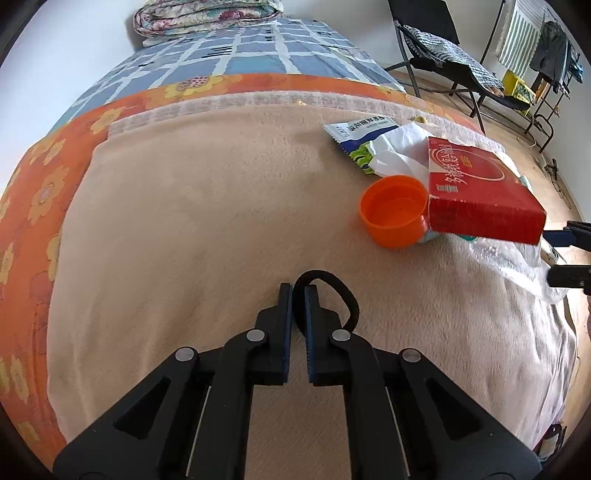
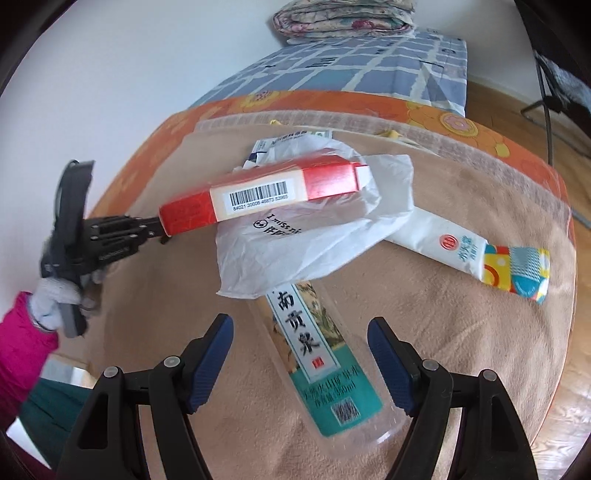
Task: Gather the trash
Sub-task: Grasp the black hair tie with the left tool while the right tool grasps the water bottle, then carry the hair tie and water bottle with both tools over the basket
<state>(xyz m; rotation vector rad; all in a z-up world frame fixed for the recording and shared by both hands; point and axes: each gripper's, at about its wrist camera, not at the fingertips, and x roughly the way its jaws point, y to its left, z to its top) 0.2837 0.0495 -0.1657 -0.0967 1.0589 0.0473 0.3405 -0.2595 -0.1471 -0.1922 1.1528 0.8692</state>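
Your left gripper [image 1: 298, 291]: jaws clenched on black hair tie [image 1: 343, 295]. Your right gripper [image 2: 301, 338]: jaws released, plastic bottle [image 2: 325, 369] lying between them; red box [image 2: 258, 192] and white bag [image 2: 314, 236] ahead.

A home bedroom: blanket-covered bed [image 1: 221, 206], folded quilt [image 1: 207, 16], clothes rack [image 1: 554, 55], folding chair [image 1: 443, 48].

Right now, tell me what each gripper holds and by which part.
The left gripper pinches a black hair tie by one end of its loop. The right gripper is open, holding nothing.
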